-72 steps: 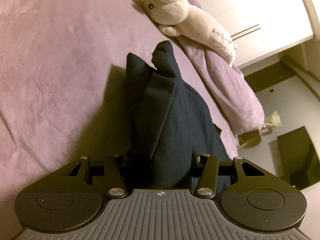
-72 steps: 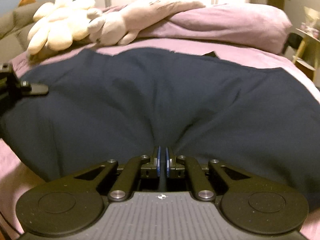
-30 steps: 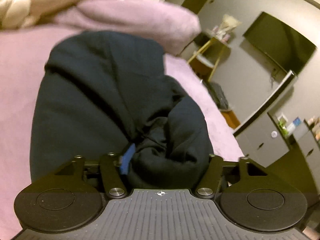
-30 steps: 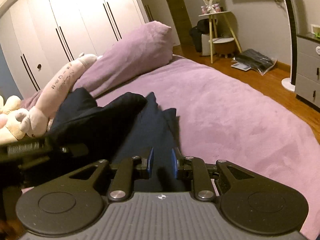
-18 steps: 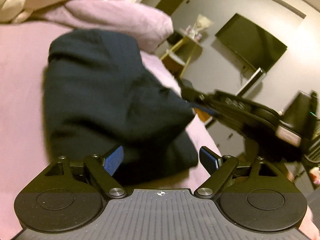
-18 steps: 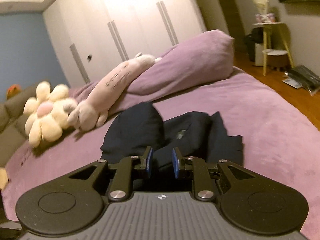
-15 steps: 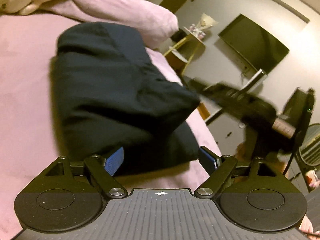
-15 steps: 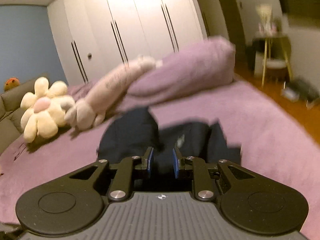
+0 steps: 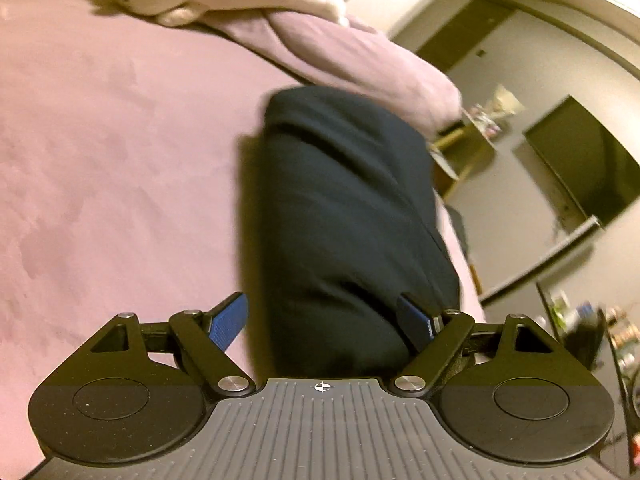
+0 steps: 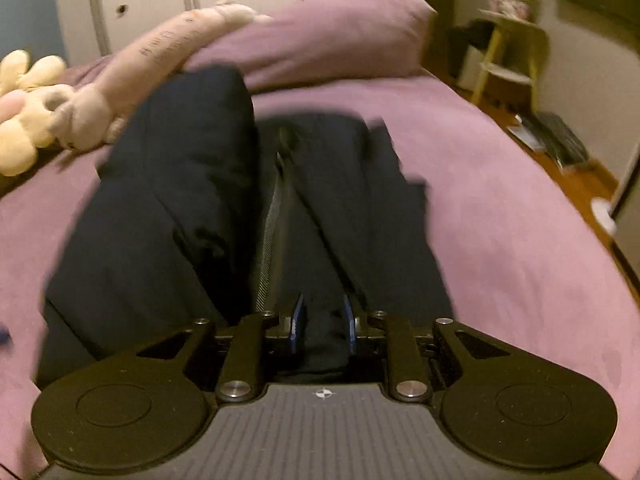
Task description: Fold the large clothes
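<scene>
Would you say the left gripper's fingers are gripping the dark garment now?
Cannot tell. In the left wrist view the left gripper is spread wide around the dark garment; bedspread shows beside one finger, the other overlaps the cloth.

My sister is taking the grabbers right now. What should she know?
Left gripper: jaws wide open, holding nothing; the dark navy garment lies between them.
Right gripper: jaws partly open with garment cloth between them; a firm pinch cannot be confirmed.
The garment lies bunched in thick folds on the purple bed, near the long plush toy and pillow.
Done: rough folds. Left: probably flatten and square it up.
</scene>
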